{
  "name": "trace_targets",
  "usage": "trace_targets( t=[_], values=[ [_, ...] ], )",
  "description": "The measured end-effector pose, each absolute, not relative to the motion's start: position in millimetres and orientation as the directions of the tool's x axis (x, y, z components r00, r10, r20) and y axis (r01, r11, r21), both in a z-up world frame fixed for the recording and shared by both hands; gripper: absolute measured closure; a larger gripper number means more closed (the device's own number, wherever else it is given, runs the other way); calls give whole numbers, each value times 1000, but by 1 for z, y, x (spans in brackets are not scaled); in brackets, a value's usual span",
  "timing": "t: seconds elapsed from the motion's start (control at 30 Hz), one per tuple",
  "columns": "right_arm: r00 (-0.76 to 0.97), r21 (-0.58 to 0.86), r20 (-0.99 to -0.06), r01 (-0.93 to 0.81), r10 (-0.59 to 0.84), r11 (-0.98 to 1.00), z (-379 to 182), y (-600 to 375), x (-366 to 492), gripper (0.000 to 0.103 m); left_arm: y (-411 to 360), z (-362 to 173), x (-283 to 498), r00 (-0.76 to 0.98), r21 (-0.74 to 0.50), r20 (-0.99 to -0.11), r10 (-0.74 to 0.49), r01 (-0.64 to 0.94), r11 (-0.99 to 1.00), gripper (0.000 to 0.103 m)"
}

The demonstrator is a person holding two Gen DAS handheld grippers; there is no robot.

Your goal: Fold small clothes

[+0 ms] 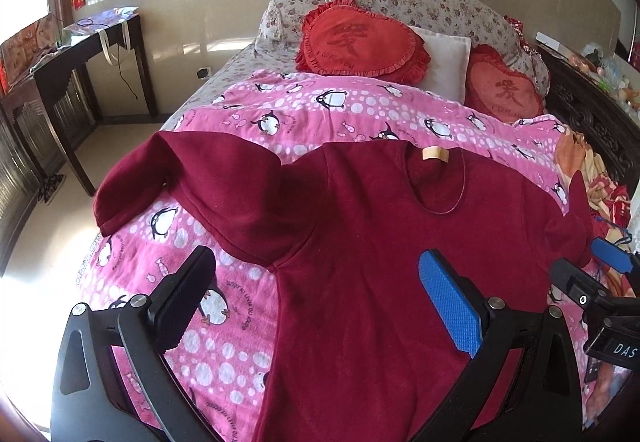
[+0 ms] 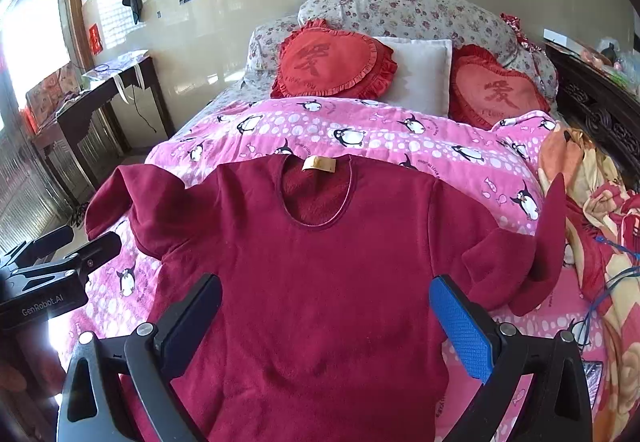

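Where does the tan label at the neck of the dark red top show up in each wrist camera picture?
Left wrist view: the tan label sits right of centre, above the middle, at the back of the dark red top's neckline.
Right wrist view: the tan label sits at the centre, just above the middle.
Shared landmark: the white pillow between the two red heart cushions.
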State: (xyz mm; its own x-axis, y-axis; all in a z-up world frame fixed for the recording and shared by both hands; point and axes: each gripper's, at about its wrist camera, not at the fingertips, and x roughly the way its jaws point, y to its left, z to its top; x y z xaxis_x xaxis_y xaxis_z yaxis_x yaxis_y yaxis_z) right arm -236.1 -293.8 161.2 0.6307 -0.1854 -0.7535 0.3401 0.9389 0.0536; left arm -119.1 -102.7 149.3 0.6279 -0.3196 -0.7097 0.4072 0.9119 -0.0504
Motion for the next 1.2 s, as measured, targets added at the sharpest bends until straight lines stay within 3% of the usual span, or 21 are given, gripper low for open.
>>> trace_targets(
  t=[1.2],
  values=[
    [611,67,-771,358,-179,931,125,-291,-202,0,-120,110,-93,593,-59,-735,-328,426,903,1]
  ],
)
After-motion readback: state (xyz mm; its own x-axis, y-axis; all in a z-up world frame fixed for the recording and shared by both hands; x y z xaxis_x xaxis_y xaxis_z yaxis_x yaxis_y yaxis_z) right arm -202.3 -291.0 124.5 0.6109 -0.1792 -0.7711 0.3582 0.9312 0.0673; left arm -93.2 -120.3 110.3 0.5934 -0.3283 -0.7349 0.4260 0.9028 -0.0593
